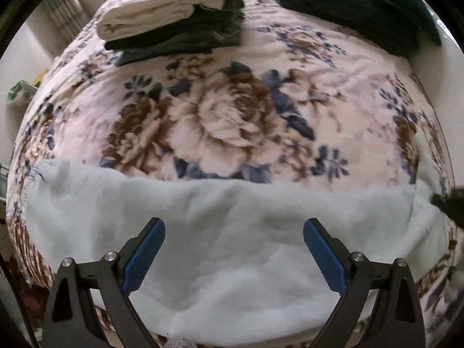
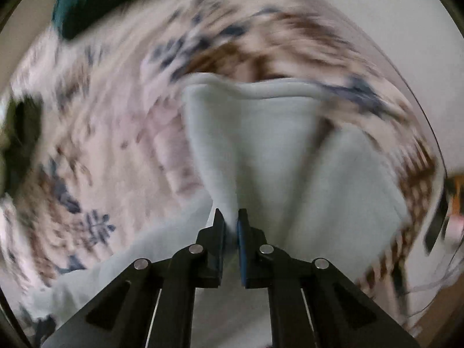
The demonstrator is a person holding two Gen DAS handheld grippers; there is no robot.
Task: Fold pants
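The pale blue fleece pants [image 1: 220,232] lie spread across the near edge of a floral bedspread [image 1: 232,110]. My left gripper [image 1: 234,229] is open and empty, hovering just over the pants. In the right wrist view my right gripper [image 2: 231,220] is shut on a pinched fold of the pants [image 2: 255,145], which rise in a lifted flap ahead of the fingers. That view is blurred by motion. The right gripper shows as a dark blur at the right edge of the left wrist view [image 1: 449,203].
A stack of folded clothes, cream on dark green [image 1: 171,26], sits at the far left of the bed. A dark teal pillow [image 1: 353,5] lies at the far right. A wall and shelf items are beyond the bed's left edge.
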